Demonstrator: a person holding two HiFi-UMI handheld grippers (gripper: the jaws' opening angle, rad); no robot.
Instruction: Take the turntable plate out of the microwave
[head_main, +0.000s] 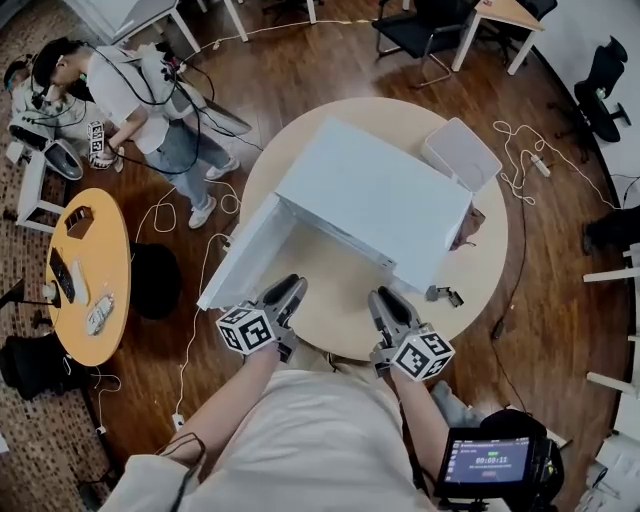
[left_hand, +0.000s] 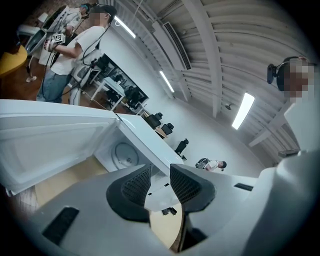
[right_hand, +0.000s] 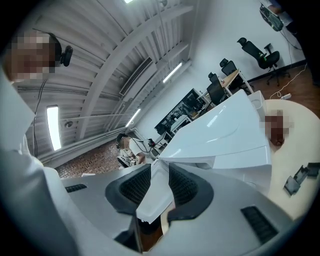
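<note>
A white microwave (head_main: 375, 195) stands on a round pale table (head_main: 480, 270), its door (head_main: 240, 255) swung open to the left. In the left gripper view the round turntable plate (left_hand: 124, 155) lies inside the cavity, beyond the jaws. My left gripper (head_main: 290, 290) (left_hand: 160, 175) hovers at the table's front edge just before the opening, open and holding nothing. My right gripper (head_main: 383, 300) (right_hand: 160, 177) is beside it to the right, also open; only the far door edge shows through its gap. In the head view the microwave's top hides the plate.
A white lidded box (head_main: 462, 153) sits at the table's back right, and a small black clip (head_main: 445, 295) lies right of my right gripper. A person (head_main: 140, 100) works at the far left by a yellow table (head_main: 88, 275). Cables trail across the wooden floor.
</note>
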